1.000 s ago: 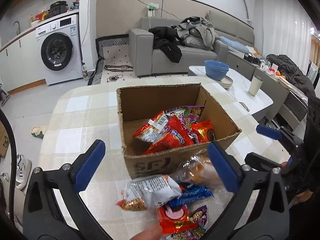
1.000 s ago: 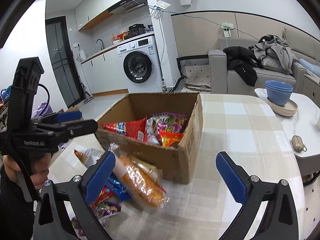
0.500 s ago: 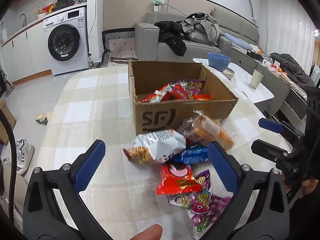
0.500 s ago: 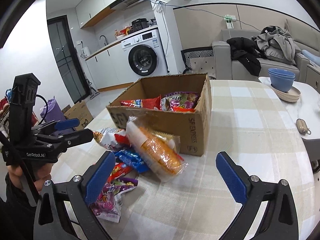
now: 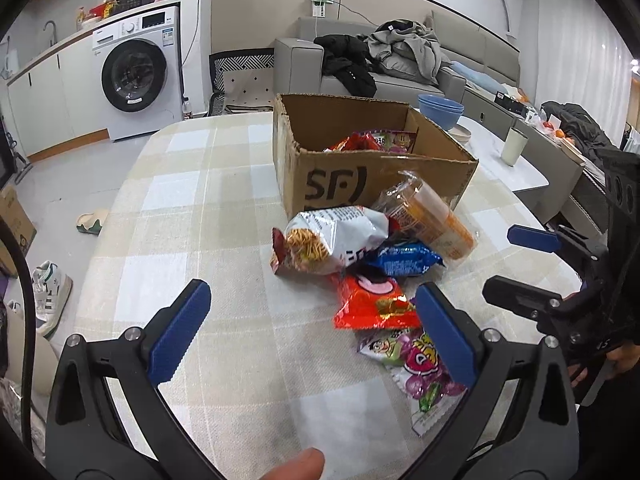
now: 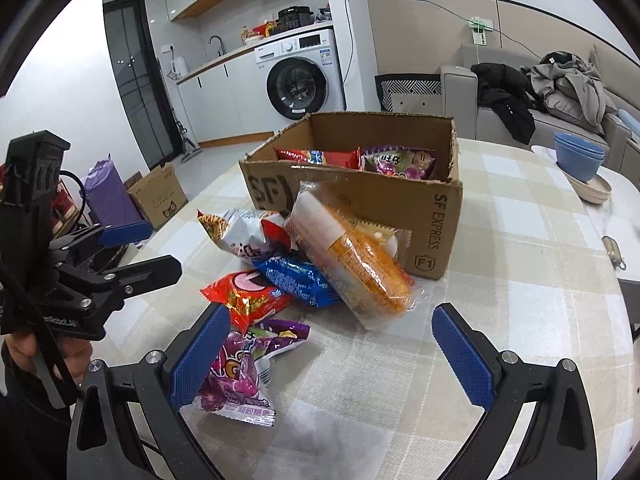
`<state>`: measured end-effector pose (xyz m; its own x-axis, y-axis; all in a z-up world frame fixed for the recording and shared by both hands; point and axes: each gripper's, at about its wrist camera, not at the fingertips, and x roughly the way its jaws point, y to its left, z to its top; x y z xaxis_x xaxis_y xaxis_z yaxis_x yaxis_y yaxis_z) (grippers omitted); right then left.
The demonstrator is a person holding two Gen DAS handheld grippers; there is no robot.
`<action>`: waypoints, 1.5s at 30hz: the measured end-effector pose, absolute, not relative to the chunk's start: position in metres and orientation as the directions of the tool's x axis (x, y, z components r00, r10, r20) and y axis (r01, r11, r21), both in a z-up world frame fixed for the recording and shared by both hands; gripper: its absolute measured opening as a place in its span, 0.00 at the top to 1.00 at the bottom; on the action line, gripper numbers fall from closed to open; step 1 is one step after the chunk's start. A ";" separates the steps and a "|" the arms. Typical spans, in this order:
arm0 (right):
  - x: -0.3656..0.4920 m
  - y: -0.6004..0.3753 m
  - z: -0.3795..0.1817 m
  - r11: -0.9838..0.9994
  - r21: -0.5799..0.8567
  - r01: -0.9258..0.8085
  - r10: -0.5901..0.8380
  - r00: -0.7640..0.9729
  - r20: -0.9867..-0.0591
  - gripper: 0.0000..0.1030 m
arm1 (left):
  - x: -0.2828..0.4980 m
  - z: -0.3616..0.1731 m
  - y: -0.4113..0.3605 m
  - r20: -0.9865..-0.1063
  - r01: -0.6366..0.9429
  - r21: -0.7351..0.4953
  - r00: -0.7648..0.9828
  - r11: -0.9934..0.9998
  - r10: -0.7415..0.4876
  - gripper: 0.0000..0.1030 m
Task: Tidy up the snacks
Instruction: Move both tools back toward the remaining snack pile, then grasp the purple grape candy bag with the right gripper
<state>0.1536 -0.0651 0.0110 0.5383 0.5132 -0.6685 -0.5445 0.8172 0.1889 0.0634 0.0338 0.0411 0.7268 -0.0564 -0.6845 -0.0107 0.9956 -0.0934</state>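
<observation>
Pulled back from box [image 5: 376,168]; both my grippers [image 5: 312,328] [image 6: 332,352] wide open, empty; snack pile [image 6: 304,272] on surface awaits picking.

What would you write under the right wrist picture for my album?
Open right gripper above a pile of snack packets beside a cardboard box already holding some snacks.
</observation>
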 end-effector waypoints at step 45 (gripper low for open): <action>0.124 0.005 -0.035 0.711 0.057 -0.701 0.482 0.427 -0.765 0.09 | 0.063 0.028 0.063 -0.712 -0.083 -0.085 0.703 0.993 -0.002 0.01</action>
<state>0.1239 0.0049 -0.0353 0.4270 0.4821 -0.7650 -0.7005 0.7113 0.0573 0.0627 0.0632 0.0284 0.7026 -0.0023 -0.7116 -0.0826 0.9930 -0.0848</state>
